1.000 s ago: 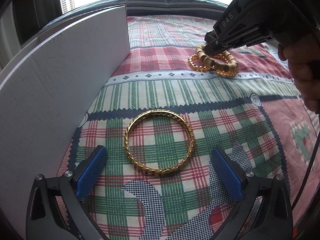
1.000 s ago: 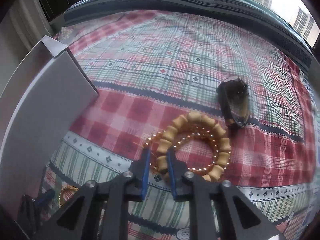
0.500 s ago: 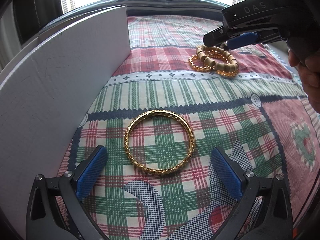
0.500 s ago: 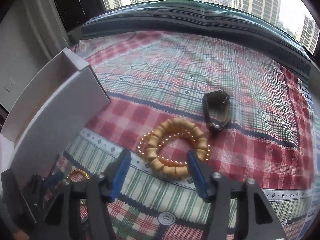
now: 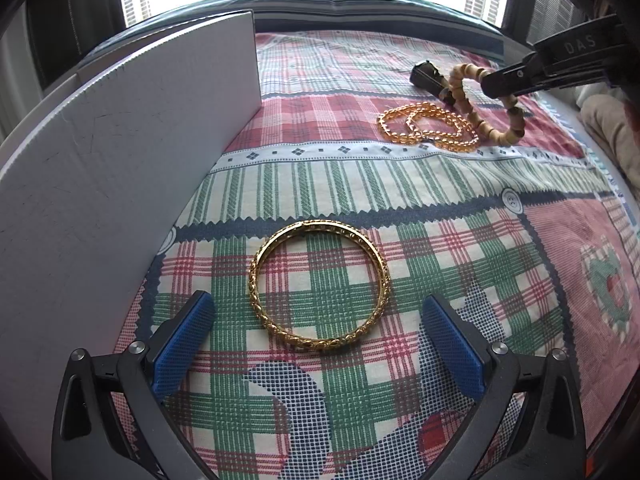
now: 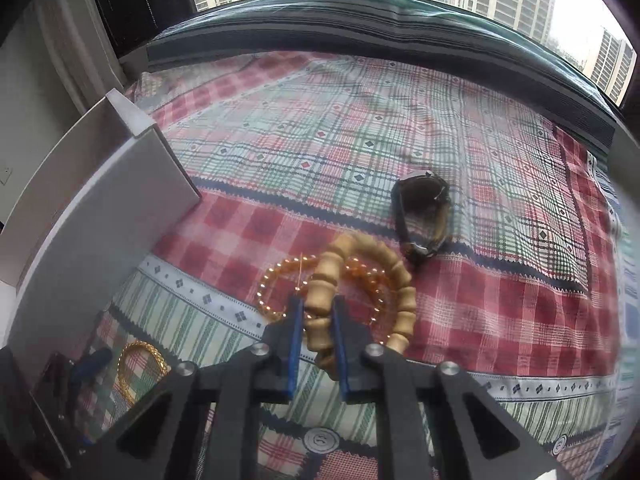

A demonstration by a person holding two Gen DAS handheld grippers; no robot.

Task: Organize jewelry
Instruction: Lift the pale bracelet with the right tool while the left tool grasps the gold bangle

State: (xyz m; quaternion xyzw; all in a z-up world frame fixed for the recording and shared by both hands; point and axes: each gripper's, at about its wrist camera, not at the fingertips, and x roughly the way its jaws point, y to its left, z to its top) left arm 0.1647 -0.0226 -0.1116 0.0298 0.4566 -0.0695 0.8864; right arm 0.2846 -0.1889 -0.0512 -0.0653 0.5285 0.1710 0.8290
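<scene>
A gold filigree bangle [image 5: 319,285] lies flat on the checked cloth, just ahead of my left gripper [image 5: 316,344], which is open and empty with its blue pads on either side of it. My right gripper [image 6: 316,340] is shut on a wooden bead bracelet [image 6: 360,276] and holds it lifted off the cloth; it also shows in the left wrist view [image 5: 486,104]. An amber bead string [image 5: 428,125] stays on the cloth beneath it. A dark wristwatch [image 6: 422,216] lies just beyond.
A white open box [image 5: 120,160] stands along the left side, its tall wall next to the bangle; the right wrist view shows its wall too [image 6: 100,216]. A dark window ledge [image 6: 380,36] borders the far edge of the bed.
My right gripper opened half a second ago, then closed on the wooden bead bracelet and lifted it off the amber string. My left gripper and the bangle have not moved.
</scene>
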